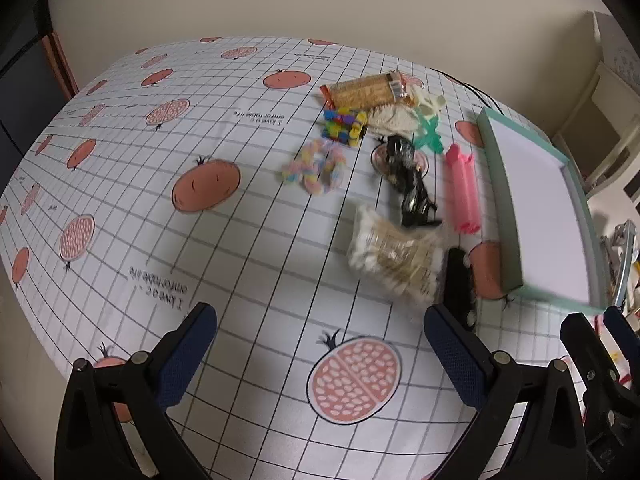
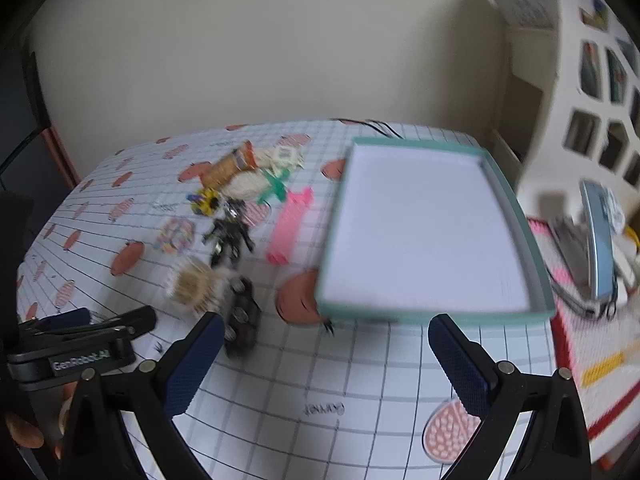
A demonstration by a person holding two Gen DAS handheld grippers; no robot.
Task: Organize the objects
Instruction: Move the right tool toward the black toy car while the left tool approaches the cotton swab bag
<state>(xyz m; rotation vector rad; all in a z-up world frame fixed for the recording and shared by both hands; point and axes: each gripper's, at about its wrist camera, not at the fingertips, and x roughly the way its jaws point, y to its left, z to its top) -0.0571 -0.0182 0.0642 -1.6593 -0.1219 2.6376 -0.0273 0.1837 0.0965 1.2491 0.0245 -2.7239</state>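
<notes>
Gridded glossy tablecloth (image 1: 248, 240); rectangular teal tray (image 2: 520, 216), crinkly packets.

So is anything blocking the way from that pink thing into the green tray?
Nothing visible does. The pink clip lies right beside the teal tray, bare tablecloth between them, and only the tray's low wall to lift over.

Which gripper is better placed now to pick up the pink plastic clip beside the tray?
Probably the right gripper: open, with the pink plastic clip ahead beside the teal tray. The left gripper faces bare tablecloth.
</notes>
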